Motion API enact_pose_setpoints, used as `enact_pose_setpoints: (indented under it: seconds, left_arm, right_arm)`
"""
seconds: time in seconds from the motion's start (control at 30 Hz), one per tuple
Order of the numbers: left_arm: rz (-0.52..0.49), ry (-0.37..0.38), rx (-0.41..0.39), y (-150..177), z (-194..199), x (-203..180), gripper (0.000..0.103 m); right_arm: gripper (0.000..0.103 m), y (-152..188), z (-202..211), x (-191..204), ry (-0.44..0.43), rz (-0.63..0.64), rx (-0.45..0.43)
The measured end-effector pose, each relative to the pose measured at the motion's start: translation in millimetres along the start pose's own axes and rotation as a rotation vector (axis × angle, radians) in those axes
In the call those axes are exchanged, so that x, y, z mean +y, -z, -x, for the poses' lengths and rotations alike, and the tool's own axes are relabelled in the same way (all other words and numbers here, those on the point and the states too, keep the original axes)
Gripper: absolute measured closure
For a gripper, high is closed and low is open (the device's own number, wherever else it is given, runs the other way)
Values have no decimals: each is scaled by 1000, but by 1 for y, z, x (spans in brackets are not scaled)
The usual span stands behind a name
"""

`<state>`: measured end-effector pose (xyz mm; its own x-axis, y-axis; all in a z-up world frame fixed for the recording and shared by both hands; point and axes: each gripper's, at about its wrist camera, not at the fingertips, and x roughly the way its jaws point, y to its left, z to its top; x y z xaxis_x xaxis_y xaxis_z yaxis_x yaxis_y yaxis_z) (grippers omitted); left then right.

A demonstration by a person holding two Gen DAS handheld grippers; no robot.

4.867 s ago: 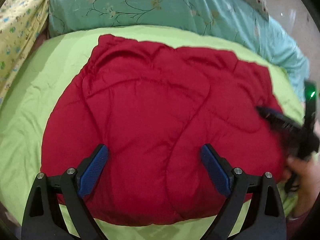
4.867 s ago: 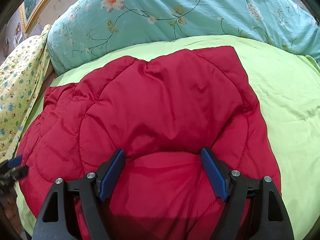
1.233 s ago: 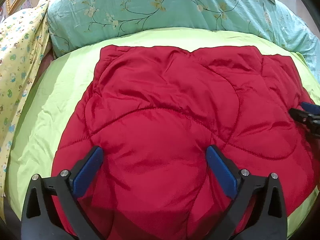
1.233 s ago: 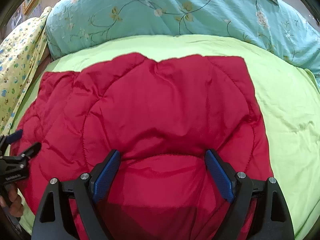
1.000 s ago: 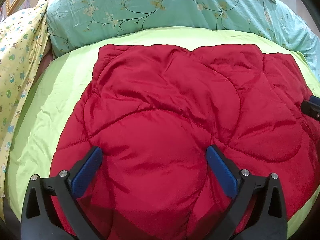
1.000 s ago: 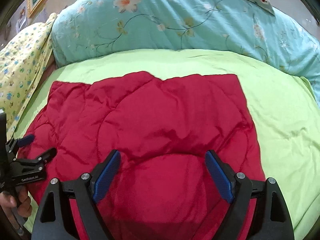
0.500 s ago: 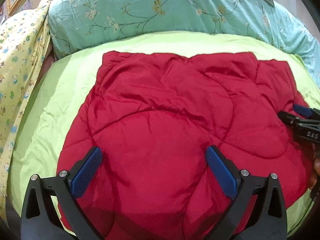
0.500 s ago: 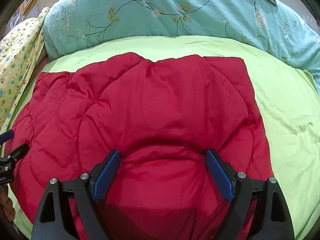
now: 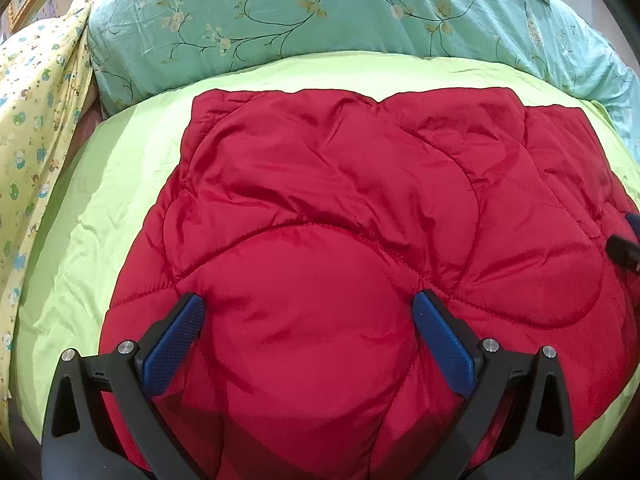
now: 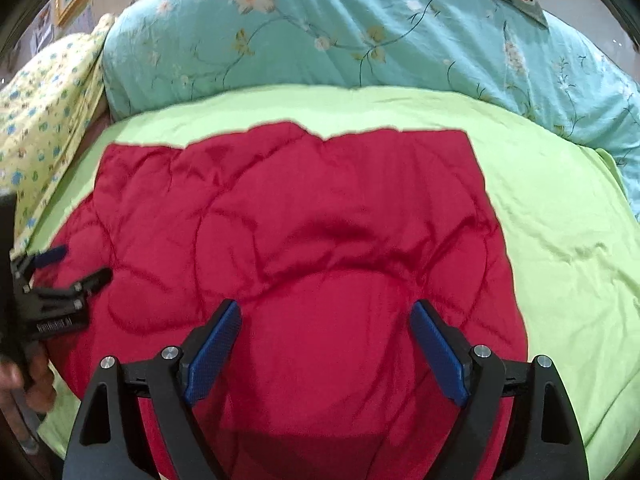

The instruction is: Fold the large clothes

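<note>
Padding is what governs this garment: the red quilted jacket (image 9: 352,240) looks puffy, soft and light, with a slick shiny shell that probably slides on itself and springs back after a fold. It lies spread flat on the lime-green bedsheet (image 9: 120,200), its straight far edge toward the turquoise floral duvet (image 9: 320,12) and its rounded near edge under both cameras; a yellow printed cloth (image 9: 32,120) lies off the jacket's left side. The left gripper (image 9: 308,336) hangs over the jacket's near left part with jaws spread wide and nothing between the pads, and the right gripper (image 10: 326,344) does the same over the near right part, equally wide and empty. Pinching the middle of a puffed panel would likely gather only loose shell, so the better hold seems to be at the near hem or side corners, where the stitched edge is thinner and firmer. Each fold will probably need pressing down to stay.
</note>
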<state>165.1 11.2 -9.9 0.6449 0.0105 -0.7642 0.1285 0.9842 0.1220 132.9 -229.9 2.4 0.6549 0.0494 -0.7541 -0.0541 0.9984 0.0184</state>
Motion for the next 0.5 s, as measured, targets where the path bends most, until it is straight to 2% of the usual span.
enact_pose_setpoints:
  seconds: [0.23, 0.4, 0.5]
  left_arm:
    - [7, 7, 4, 0, 4, 2, 0]
    - [28, 54, -22, 5, 29, 11, 0]
    - [22, 24, -19, 9, 33, 16, 0]
  right_arm:
    - [13, 1, -22, -1, 19, 4, 17]
    - [13, 2, -25, -4, 13, -5, 15]
    - [13, 3, -21, -5, 4, -20, 8]
